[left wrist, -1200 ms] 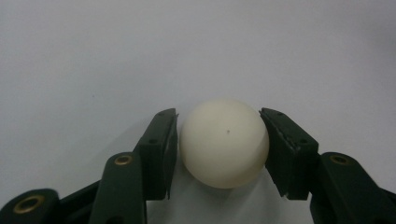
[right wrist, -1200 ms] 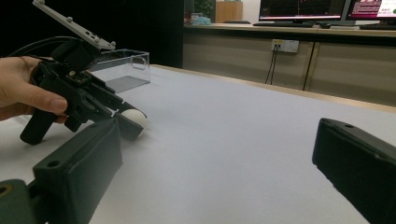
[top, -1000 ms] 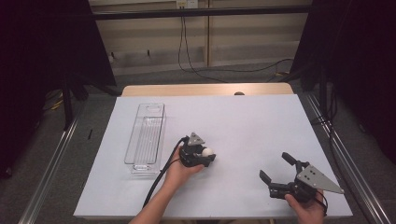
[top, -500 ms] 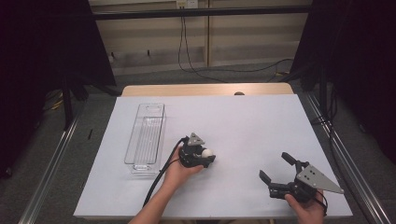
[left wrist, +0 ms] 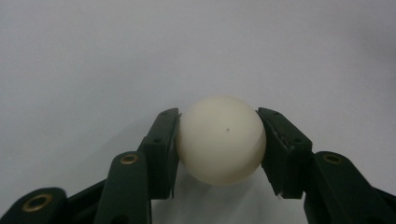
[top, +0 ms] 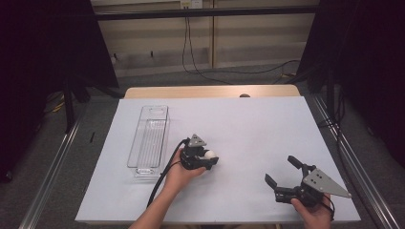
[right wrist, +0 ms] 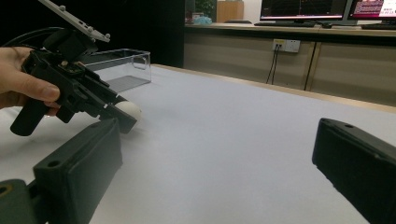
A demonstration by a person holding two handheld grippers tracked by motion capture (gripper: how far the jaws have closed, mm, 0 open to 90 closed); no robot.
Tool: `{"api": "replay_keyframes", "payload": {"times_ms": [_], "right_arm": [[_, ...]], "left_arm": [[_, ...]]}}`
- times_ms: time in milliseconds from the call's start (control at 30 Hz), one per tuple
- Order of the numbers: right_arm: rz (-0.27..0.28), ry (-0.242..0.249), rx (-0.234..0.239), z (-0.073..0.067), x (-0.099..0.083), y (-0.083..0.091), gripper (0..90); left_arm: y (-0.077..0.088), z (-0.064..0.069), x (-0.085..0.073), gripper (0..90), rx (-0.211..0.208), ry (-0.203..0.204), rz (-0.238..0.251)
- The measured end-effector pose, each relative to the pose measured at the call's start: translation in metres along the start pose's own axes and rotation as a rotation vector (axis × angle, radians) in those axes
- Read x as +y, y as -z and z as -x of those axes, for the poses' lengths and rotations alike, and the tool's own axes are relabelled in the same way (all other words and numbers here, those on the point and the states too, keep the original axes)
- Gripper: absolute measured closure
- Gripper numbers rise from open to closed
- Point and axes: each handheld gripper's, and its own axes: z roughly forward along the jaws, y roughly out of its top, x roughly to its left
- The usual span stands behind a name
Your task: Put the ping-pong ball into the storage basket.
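A cream-white ball (left wrist: 220,140) sits between the two black jaws of my left gripper (left wrist: 218,142), and both pads press on its sides. In the high view that gripper (top: 208,157) is near the middle of the white table, low over the surface, with the ball (top: 210,155) at its tip. My right gripper (top: 282,174) rests at the front right of the table, jaws wide apart with nothing between them. From the right gripper view (right wrist: 215,154) I see the left gripper (right wrist: 123,114) and the ball (right wrist: 128,109) at the left, held by a hand.
A clear plastic bin (top: 149,138), long and narrow, stands on the left part of the white table (top: 248,129), just left of my left hand. A black cable (top: 165,174) trails from the left gripper toward the front edge.
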Motion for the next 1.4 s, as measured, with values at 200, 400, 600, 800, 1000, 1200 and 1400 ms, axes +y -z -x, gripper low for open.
{"api": "replay_keyframes", "payload": {"times_ms": [200, 400, 600, 800, 1000, 1200, 1400], "right_arm": [[0.001, 0.004, 0.002, 0.0, 0.0, 0.0, 1.0], [0.001, 0.003, 0.001, 0.0, 0.0, 0.0, 1.1], [0.002, 0.005, -0.001, 0.0, 0.0, 0.0, 1.1], [0.003, 0.002, 0.006, 0.0, 0.0, 0.0, 1.1], [0.001, 0.005, 0.003, 0.0, 0.0, 0.0, 1.1], [0.001, 0.004, -0.004, 0.0, 0.0, 0.0, 1.1], [0.001, 0.008, -0.002, -0.001, 0.0, 0.0, 1.1]], "left_arm": [[0.005, 0.002, 0.004, 51.1, -0.003, -0.006, 0.011], [0.009, 0.001, 0.006, 51.1, -0.005, 0.005, 0.015], [0.012, 0.0, 0.006, 51.1, -0.017, 0.015, 0.028], [0.019, -0.002, 0.007, 51.1, -0.02, 0.023, 0.036], [0.024, -0.005, 0.006, 51.1, 0.001, 0.019, 0.021], [0.03, -0.007, 0.006, 51.1, -0.007, 0.026, 0.044], [0.038, -0.01, 0.006, 51.1, 0.0, 0.042, 0.061]]}}
